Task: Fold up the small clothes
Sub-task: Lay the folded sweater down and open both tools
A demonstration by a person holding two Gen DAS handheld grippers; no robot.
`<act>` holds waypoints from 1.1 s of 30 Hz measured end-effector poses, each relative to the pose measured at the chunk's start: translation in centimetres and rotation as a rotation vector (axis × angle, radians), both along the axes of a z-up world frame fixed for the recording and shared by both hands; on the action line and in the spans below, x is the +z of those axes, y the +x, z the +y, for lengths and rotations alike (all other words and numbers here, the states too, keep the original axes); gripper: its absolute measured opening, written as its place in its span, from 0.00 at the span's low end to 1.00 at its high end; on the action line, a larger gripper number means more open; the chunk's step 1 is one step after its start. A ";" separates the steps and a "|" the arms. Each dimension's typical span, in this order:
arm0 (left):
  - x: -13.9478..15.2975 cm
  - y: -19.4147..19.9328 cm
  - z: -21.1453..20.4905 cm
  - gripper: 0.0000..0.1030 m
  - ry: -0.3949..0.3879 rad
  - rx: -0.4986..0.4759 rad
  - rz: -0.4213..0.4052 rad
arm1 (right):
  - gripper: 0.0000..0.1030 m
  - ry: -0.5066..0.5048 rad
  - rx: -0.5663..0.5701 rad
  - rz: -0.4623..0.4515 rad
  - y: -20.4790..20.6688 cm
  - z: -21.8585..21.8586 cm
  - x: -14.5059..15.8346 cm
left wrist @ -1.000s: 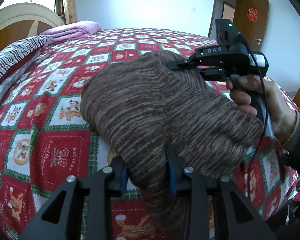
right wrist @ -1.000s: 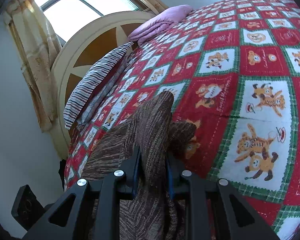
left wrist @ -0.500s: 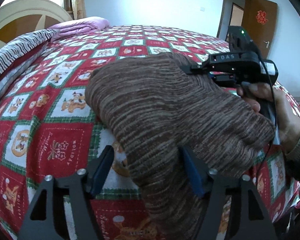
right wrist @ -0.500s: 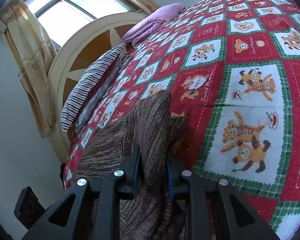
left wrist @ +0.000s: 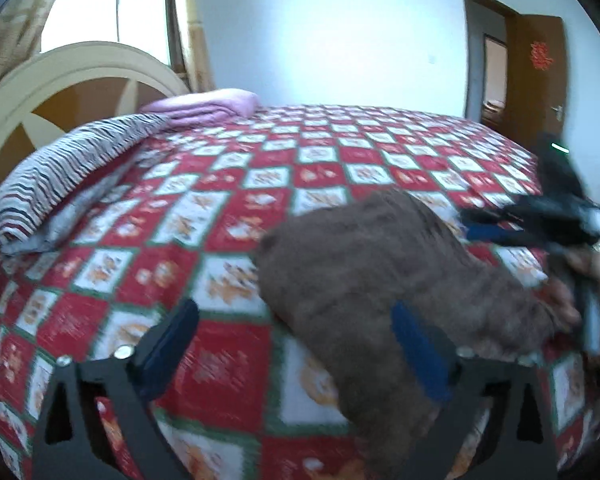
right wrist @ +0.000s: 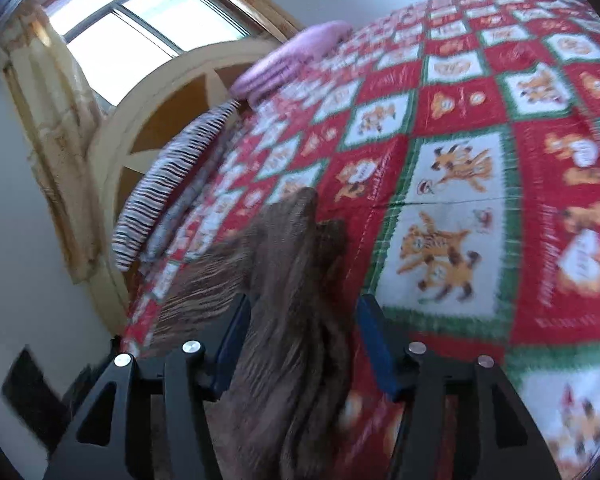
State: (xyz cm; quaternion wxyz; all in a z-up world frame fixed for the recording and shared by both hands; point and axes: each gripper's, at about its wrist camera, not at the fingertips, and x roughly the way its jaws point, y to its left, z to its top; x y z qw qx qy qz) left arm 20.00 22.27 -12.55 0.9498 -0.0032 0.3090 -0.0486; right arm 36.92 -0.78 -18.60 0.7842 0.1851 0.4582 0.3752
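Both claws have let go of the brown knit garment (left wrist: 380, 280) since the earlier frames, where each pinched a fold of it. That garment lies folded in a bundle on the bed (left wrist: 228, 208), near its front edge, part of it draping toward the cameras. From the left wrist view, the left claw (left wrist: 296, 344) stands very wide and is opening further; its left finger is over bare bedspread, well clear of the cloth, while its right finger sits against or over the garment's side, so nothing is gripped. From the right wrist view, the right claw (right wrist: 304, 340) is about half open and widening; a ridge of the garment rises between its blue pads (right wrist: 374, 344) with visible gaps, so the pads no longer press on it. A hand (left wrist: 592, 292) holds the right claw's handle at the garment's far right side. Toward the head of the bed rest a striped pillow (left wrist: 68, 172) and a folded purple blanket (left wrist: 212, 106), before a curved headboard (left wrist: 76, 80).
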 end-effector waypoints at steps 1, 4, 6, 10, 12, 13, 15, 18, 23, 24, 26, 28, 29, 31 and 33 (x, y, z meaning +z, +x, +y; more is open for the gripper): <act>-0.3 1.0 0.3 0.97 0.011 0.017 0.011 | 0.55 0.005 0.007 -0.009 -0.9 -0.5 0.5; -1.4 3.0 0.7 0.97 0.031 0.049 0.030 | 0.55 -0.007 0.047 -0.021 -3.6 -1.1 1.2; -2.1 3.7 0.4 0.97 0.040 0.053 0.046 | 0.55 -0.041 0.081 -0.021 -5.4 -1.0 1.2; -3.9 4.7 -0.3 1.00 0.125 0.067 0.038 | 0.35 -0.238 0.110 -0.071 -8.3 0.3 0.1; -4.6 5.2 -0.5 1.00 0.169 0.077 0.037 | 0.20 -0.307 0.100 -0.089 -9.0 -0.2 -0.8; -4.8 5.6 -0.2 1.00 0.138 0.072 0.049 | 0.20 -0.302 0.092 -0.079 -9.0 -0.8 -1.3; -4.3 5.8 0.3 1.00 0.100 0.076 0.064 | 0.20 -0.286 0.072 -0.064 -9.0 -1.9 -1.4; -2.1 4.9 0.8 1.00 0.044 0.060 -0.028 | 0.21 -0.310 0.042 -0.130 -9.9 -2.0 0.1; -2.5 7.3 0.9 1.00 0.130 0.135 0.008 | 0.30 -0.230 0.083 -0.283 -12.6 -0.7 3.4; -3.2 7.9 0.7 1.00 0.149 0.140 0.034 | 0.31 -0.225 0.126 -0.307 -13.2 0.2 3.6; -4.7 8.6 0.7 1.00 0.153 0.135 0.070 | 0.31 -0.259 0.181 -0.301 -13.6 1.4 3.0; -4.9 8.5 1.0 1.00 0.130 0.138 0.069 | 0.31 -0.346 0.181 -0.239 -13.3 1.7 0.8; -4.9 8.5 0.9 1.00 0.136 0.139 0.066 | 0.31 -0.366 0.172 -0.208 -13.1 1.5 -0.3; -5.1 8.4 0.7 1.00 0.144 0.141 0.057 | 0.31 -0.287 0.167 -0.237 -13.3 0.2 -1.0; -4.9 8.1 0.7 1.00 0.132 0.160 0.053 | 0.31 -0.251 0.143 -0.223 -13.6 -0.5 -1.2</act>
